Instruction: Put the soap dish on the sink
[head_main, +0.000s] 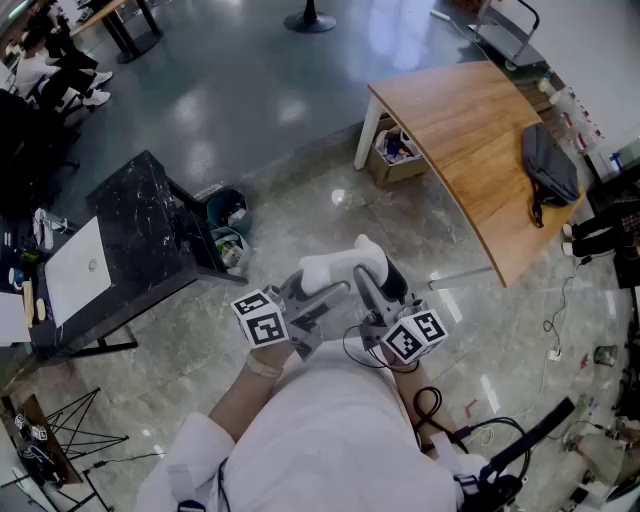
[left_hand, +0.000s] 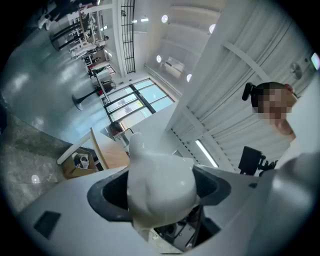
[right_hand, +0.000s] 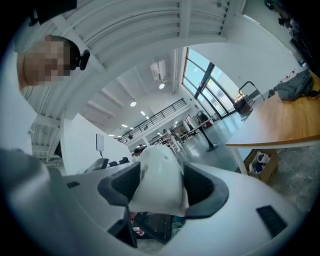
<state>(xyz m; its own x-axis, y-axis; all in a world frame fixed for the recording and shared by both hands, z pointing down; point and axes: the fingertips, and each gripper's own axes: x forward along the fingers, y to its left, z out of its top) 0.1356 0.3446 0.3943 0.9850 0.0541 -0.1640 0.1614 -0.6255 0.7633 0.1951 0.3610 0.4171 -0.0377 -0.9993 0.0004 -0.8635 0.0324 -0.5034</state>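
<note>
Open hall, polished stone floor (head_main: 300, 200). All places are given from the sink (head_main: 78, 272).

- The sink is a white square basin set into a black marbled worktop (head_main: 140, 220), which surrounds it.
- Wooden worktop (head_main: 470, 140): well to the right of the sink and further off. A dark bag (head_main: 549, 168) lies on it and a cardboard box (head_main: 395, 155) sits under its near corner.
- Blue bin (head_main: 228, 210): on the floor just right of the sink's worktop.
- Soap dish (head_main: 340, 264): white, glossy, rounded. It is in the air, well right of the sink and nearer the person, above bare floor. It is not on the sink yet.
- Left tool (left_hand: 160, 190): its dark pads sit on either side of the soap dish and are clamped on it, stretched wide.
- Right tool (right_hand: 162, 187): the same, with its pads pressed on the other end of the dish. The two tools are close together and share the one piece.

Judgement: the carry is under way and the whole crossing to the sink remains.

Risks:
- The surface is smooth and curved and the pads are at full spread, so there is little reserve grip. If the hands drift apart or twist against each other, the dish could pop out of one tool.
- A drop here would land on stone and likely break the dish.
- The bin is near the approach to the sink and could be clipped.
- Loose cables lie on the floor by the person's feet, on the side away from the sink, and are a snag hazard when stepping off.
</note>
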